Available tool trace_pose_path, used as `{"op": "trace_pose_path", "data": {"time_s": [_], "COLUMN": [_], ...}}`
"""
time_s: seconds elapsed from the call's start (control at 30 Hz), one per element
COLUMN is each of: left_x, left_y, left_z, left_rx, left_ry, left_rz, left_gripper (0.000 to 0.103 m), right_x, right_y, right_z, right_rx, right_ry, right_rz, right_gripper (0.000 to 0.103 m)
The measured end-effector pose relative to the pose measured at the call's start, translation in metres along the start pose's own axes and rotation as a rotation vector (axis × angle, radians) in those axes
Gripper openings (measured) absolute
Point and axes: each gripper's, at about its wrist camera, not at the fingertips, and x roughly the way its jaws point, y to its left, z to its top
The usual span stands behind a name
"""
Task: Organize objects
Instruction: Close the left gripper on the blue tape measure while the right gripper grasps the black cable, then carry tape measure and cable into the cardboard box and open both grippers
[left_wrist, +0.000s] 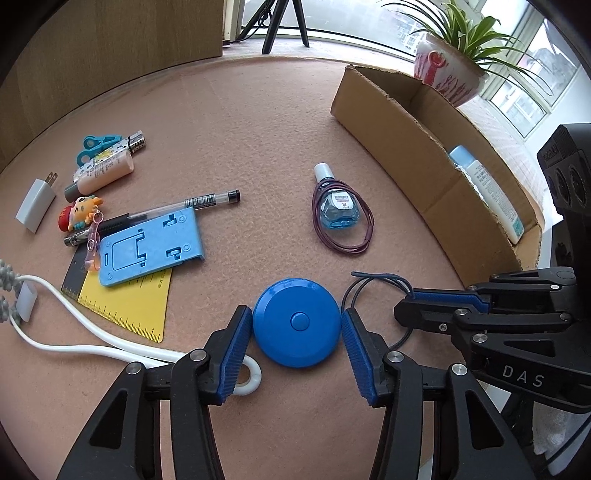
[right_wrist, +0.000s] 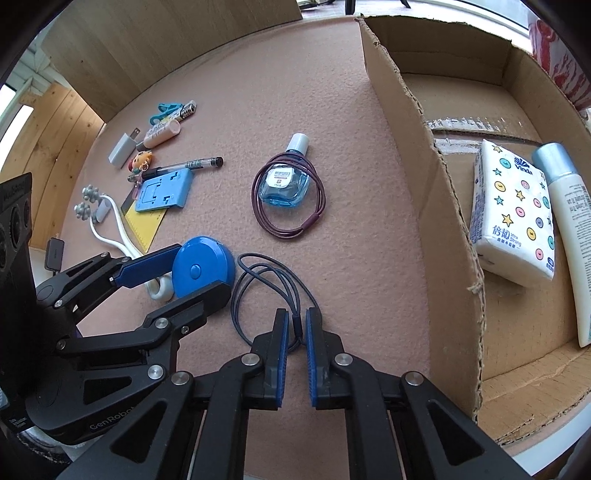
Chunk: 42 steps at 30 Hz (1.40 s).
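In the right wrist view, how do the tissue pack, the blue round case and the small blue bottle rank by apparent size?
1. tissue pack
2. blue round case
3. small blue bottle

The last two look close, and the case lies nearer the camera, so their order is unsure.

Round blue tape measure (left_wrist: 296, 322), yellow ruler (left_wrist: 131, 306), maroon hair tie (left_wrist: 343, 218), star-patterned white tissue pack (right_wrist: 515, 212).

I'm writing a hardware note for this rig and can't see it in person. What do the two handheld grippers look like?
Both match: the left gripper and right gripper have black linkage arms with triangular cut-outs and silver pivot pins, ending in two fingers faced with ribbed blue pads. Seen from the other side, each has a bulky black body: white lettering "DAS" on the right one, "GenRobot" on the left. No hands or sleeves show.
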Motion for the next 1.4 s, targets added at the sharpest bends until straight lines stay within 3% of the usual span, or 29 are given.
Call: {"op": "trace_pose_path", "data": {"time_s": [0.23, 0.43, 0.5, 0.6, 0.87, 0.93, 1.0, 1.03, 1.07, 1.4], "left_x": [-0.008, -0.010, -0.010, -0.007, -0.007, -0.009, -0.013, -0.015, -0.017, -0.044], "left_y": [0.018, 0.014, 0.015, 0.017, 0.017, 0.018, 0.020, 0.021, 0.021, 0.012], "left_z": [-0.001, -0.001, -0.004, -0.003, -0.003, -0.004, -0.004, -0.003, -0.003, 0.011], "left_rx": [-0.091, -0.076, -0.078, -0.100, -0.101, -0.105, -0.113, -0.119, -0.125, -0.128], "left_ry": [-0.011, -0.021, -0.019, -0.016, -0.015, -0.019, -0.027, -0.032, -0.037, -0.106], "left_rz": [-0.006, -0.002, 0.000, -0.007, -0.007, -0.007, -0.009, -0.009, -0.010, -0.003], "left_gripper": [0.054, 0.054, 0.054, 0.054, 0.054, 0.054, 0.054, 0.054, 0.054, 0.054], "right_x": [-0.015, -0.019, -0.016, -0.015, -0.013, -0.004, -0.002, -0.001, -0.002, -0.060], "right_y": [-0.009, -0.005, -0.001, 0.001, 0.005, 0.008, 0.011, 0.013, 0.014, -0.002], "right_z": [-0.001, 0.005, 0.005, 0.001, -0.002, -0.001, 0.000, 0.001, 0.001, 0.009], "right_rx": [0.046, 0.024, 0.010, 0.002, -0.050, -0.058, -0.069, -0.079, -0.078, -0.015], "right_ry": [-0.043, -0.049, -0.040, -0.041, -0.042, -0.025, -0.043, -0.036, -0.030, -0.167], "right_rz": [0.046, 0.053, 0.046, 0.048, 0.021, 0.009, -0.023, -0.027, -0.016, 0.067], "right_gripper": [0.005, 0.004, 0.006, 0.028, 0.030, 0.028, 0.018, 0.006, 0.004, 0.004]}}
